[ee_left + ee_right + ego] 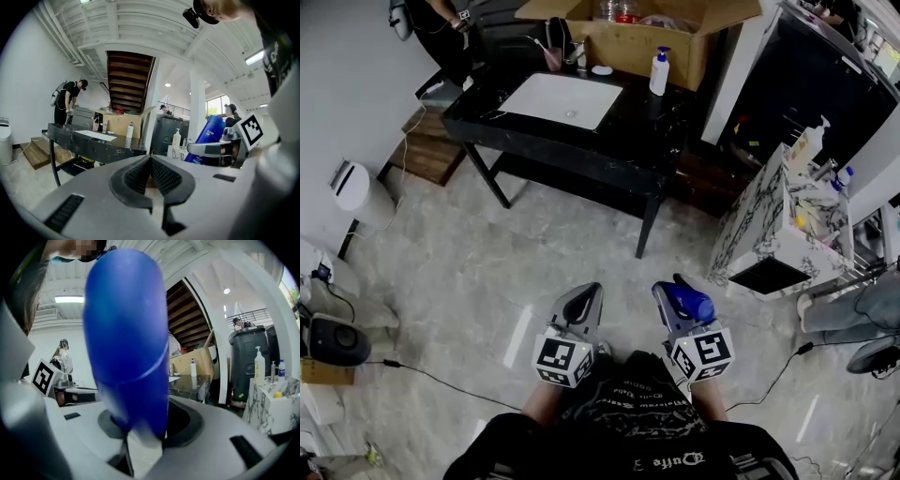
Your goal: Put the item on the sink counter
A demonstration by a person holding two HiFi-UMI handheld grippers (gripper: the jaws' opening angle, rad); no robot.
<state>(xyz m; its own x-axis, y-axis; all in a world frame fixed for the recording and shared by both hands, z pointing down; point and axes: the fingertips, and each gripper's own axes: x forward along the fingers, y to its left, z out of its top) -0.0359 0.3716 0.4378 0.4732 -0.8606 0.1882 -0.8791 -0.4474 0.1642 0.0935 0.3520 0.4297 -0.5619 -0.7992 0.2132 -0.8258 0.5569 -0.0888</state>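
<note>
Head view: the right hand-held gripper (677, 292), at lower centre, has its jaws partway closed on a blue bottle (688, 303). The bottle's long axis runs forward along the jaws. The left hand-held gripper (586, 298) sits just beside it, shut and empty. The black tabletop (637, 127) with its white sink (562, 99) lies at upper centre, well apart from both, with bare floor (534, 253) between. A marble cabinet (764, 230) narrows the passage at right. Bare tabletop shows right of the sink, near a soap dispenser (659, 72).

Left gripper view: the jaws meet with nothing between them. The tabletop's near edge is at centre left and the bottle at right.

Right gripper view: the bottle fills the upper centre, clamped at its base. The tabletop shows at centre right, straight ahead. In my judgement the right arm should carry the bottle forward.
</note>
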